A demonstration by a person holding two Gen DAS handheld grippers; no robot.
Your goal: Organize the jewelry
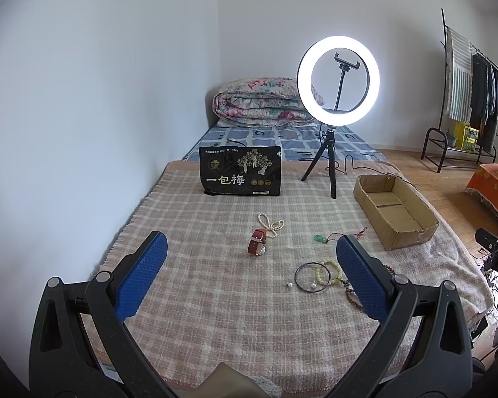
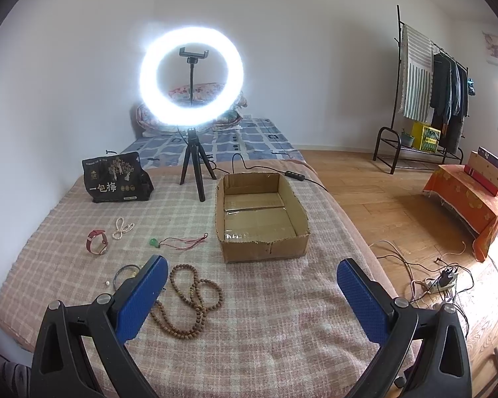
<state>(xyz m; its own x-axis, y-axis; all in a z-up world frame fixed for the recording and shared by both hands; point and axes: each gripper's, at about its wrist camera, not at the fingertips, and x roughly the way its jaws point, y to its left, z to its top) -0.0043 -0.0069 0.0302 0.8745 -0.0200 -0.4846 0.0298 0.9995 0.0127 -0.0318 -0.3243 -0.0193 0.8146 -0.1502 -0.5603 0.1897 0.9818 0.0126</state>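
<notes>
Jewelry lies scattered on a plaid blanket [image 1: 215, 298]. A red-strap watch [image 1: 257, 246] sits near a pearl strand [image 1: 271, 225], and a green pendant on a red cord [image 1: 319, 238] lies to their right. A dark bangle [image 1: 312, 276] overlaps a pale bead bracelet [image 1: 330, 270]. The brown bead necklace [image 2: 191, 298] sprawls just in front of my right gripper [image 2: 252, 277]. An empty cardboard box [image 2: 260, 214] stands beyond it. My left gripper [image 1: 251, 252] hovers open above the blanket, short of the watch. Both grippers hold nothing.
A lit ring light on a tripod [image 1: 338, 76] and a black snack bag [image 1: 240, 171] stand at the blanket's far end, with a folded quilt [image 1: 265, 102] behind. The bed's right edge drops to a wood floor [image 2: 398, 205] with cables, a clothes rack [image 2: 428, 93] and an orange-draped table [image 2: 471, 199].
</notes>
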